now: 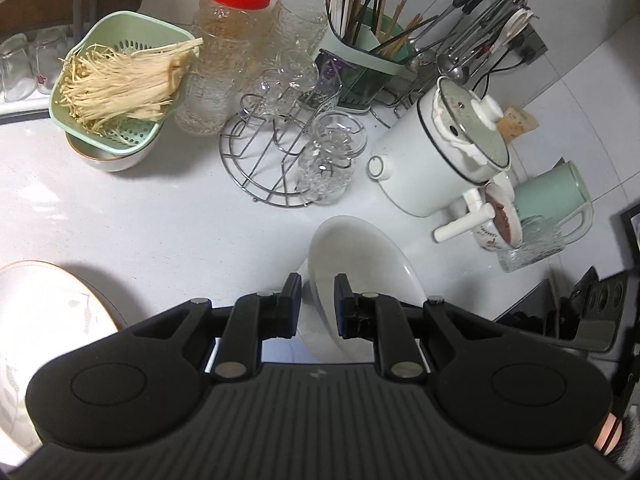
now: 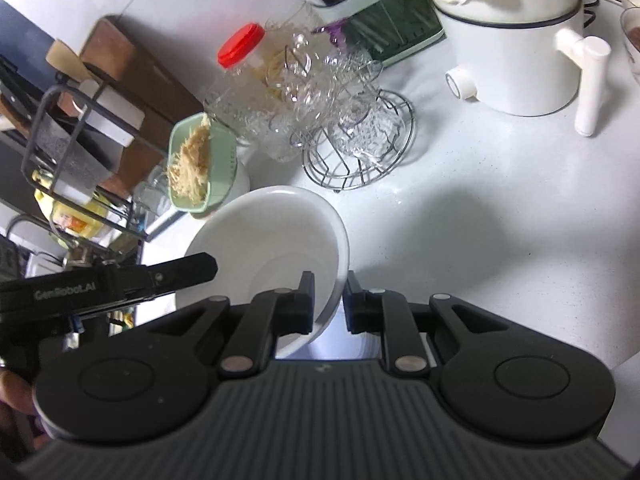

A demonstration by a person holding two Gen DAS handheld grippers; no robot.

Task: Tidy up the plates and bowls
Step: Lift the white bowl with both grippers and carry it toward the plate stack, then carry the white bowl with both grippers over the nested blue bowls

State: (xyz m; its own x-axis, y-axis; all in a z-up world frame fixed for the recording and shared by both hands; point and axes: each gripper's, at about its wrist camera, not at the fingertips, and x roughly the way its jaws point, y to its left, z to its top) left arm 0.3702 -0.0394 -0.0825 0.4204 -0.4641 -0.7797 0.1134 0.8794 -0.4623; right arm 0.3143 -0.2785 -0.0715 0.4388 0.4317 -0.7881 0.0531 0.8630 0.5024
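Right gripper (image 2: 329, 300) clamping white bowl (image 2: 272, 236) rim, left gripper (image 1: 317, 306) gripping it too, "GenRobot.AI" lettering on its side

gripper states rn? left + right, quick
Left gripper: shut on the rim of a white bowl.
Right gripper: shut on the rim of a white bowl; whether it's the same bowl cannot be told.
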